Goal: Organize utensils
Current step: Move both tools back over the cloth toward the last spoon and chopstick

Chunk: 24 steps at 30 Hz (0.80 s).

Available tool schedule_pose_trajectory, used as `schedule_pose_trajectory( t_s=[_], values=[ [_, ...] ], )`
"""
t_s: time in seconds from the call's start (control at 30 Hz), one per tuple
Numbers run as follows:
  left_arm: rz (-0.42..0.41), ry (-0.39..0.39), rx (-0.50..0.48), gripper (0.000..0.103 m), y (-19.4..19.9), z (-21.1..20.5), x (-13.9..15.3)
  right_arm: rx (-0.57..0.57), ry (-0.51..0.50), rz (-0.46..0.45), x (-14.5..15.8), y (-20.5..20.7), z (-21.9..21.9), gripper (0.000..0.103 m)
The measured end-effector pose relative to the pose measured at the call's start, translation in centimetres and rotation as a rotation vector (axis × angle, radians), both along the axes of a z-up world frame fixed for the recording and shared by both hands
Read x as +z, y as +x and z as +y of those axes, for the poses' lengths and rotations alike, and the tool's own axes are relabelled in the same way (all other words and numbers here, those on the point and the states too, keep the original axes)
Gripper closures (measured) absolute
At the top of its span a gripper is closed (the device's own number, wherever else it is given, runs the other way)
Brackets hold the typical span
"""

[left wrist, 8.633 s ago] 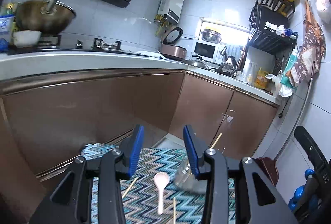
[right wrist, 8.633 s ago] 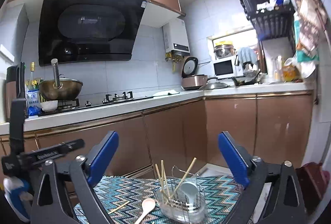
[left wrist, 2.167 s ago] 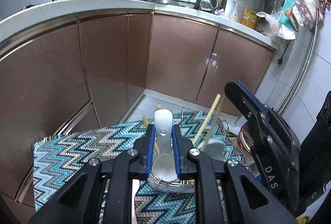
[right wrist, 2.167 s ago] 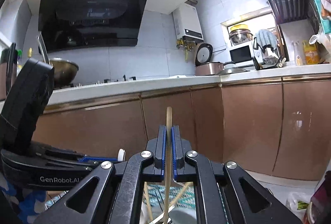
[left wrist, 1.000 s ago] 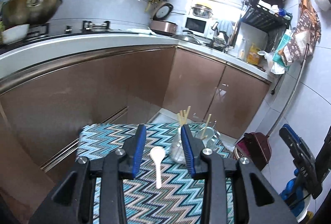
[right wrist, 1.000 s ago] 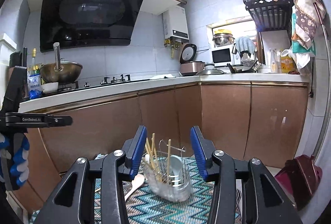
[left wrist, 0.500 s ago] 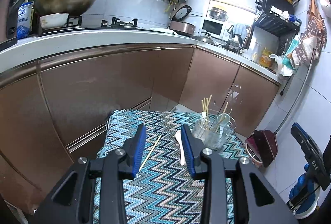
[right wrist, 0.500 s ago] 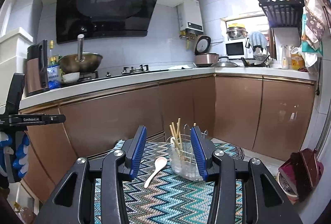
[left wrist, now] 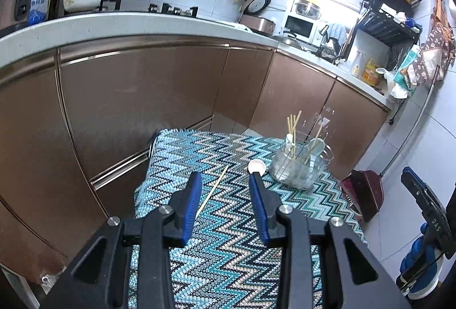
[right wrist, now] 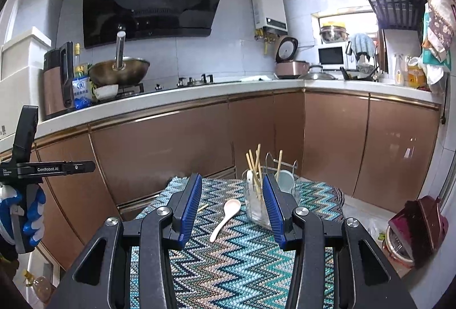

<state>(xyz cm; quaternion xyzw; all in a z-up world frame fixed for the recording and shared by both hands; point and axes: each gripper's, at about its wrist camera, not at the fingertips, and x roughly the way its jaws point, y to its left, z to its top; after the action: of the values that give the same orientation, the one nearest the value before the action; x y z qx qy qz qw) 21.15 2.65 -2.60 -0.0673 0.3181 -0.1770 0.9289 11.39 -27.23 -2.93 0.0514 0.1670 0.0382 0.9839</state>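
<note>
Left fingers: the left gripper (left wrist: 225, 179) hangs over the cloth with its blue fingers (left wrist: 191, 202) apart and nothing between them.
Right fingers: the right gripper (right wrist: 232, 183) likewise stands parted and empty, blue fingers (right wrist: 190, 203) framing the spoon beyond.
Cloth: a zigzag-patterned cloth (left wrist: 228, 246) covers the low table under both grippers.
Chopstick: one loose chopstick (left wrist: 213, 192) lies slantwise on the cloth, seen between the left fingers.
Spoon: a white spoon (right wrist: 225, 219) lies flat on the cloth, just beside the holder.
Holder: a clear utensil holder (left wrist: 299, 163) stands upright near the cloth's far right part, chopsticks and spoons standing in it.
Beyond: brown cabinets (right wrist: 176, 149), then a wok (right wrist: 119, 72) on the counter.
</note>
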Motion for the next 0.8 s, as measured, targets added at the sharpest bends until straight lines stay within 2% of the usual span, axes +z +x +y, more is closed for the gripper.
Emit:
schedule_pose_trajectory(
  t_s=[0.27,0.57,0.8],
  values=[
    [0.052,0.003,-0.005,0.07,2.4,-0.3,-2.9,0.018,0.005,0.076,-2.5,2.5,0.4,0.059],
    [0.156,0.006,-0.002,0.07,6.4,-0.7,-7.6,0.033,0.016,0.17,-6.0,6.1,0.5,0.059],
    [0.214,0.045,-0.035,0.07,9.9,-2.5,-10.8,0.051,0.024,0.256,-9.3,9.9,0.8,0.059]
  ],
)
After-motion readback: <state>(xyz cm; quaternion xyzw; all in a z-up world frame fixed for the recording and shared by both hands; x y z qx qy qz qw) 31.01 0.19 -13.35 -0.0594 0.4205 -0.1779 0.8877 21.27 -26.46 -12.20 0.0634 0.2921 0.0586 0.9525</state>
